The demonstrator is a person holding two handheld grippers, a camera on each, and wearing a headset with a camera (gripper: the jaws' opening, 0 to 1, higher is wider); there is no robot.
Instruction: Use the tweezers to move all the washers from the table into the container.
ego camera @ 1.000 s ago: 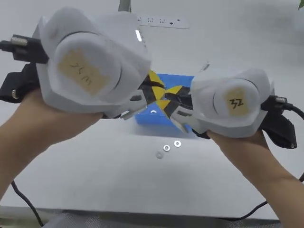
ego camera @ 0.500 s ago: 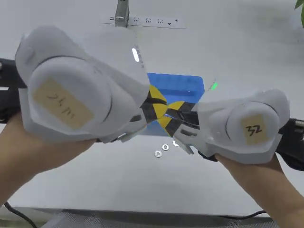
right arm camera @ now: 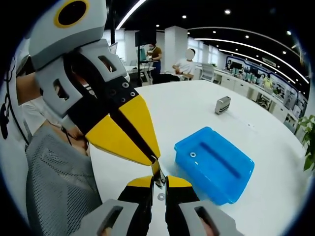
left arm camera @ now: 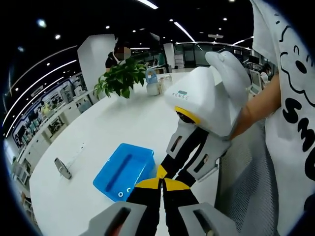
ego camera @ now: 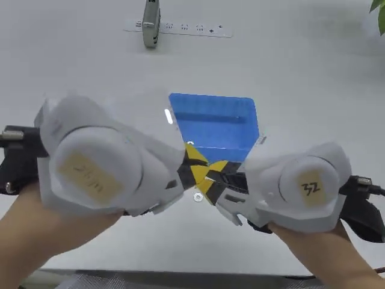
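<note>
Two hand-held grippers meet low over the near half of the white counter (ego camera: 301, 78), each with a smooth white moulded housing and black jaws ending in yellow wedge-shaped tips. In its own view the left hand-held gripper (left arm camera: 162, 183) has its jaws pressed flat together. The right gripper view shows them clenched on one pair of tweezers (right arm camera: 157, 173), a thin dark strip whose bright metal point sticks out just past the yellow tips. That point hangs at the mouth of the right hand-held gripper (right arm camera: 158, 184). Its jaws stand only a narrow slit apart, and I cannot tell whether they are pinching the tweezers or merely bracketing them.

Directly below, one washer (right arm camera: 161, 196) lies flat on the counter. It is a small silver ring seen through the slit between the right jaws, between the near edge and the container.

The single container (ego camera: 222, 129) is a shallow rectangular bin of glossy blue plastic, at about the middle of the counter. A second washer (ego camera: 190, 143) rests on its floor by the near left corner.

Towards the far edge lie one long white power strip (ego camera: 186, 27) and, at its left end, one upright grey metal block (ego camera: 150, 17). Beyond, one leafy green plant (left arm camera: 120, 78) stands at a far corner.
</note>
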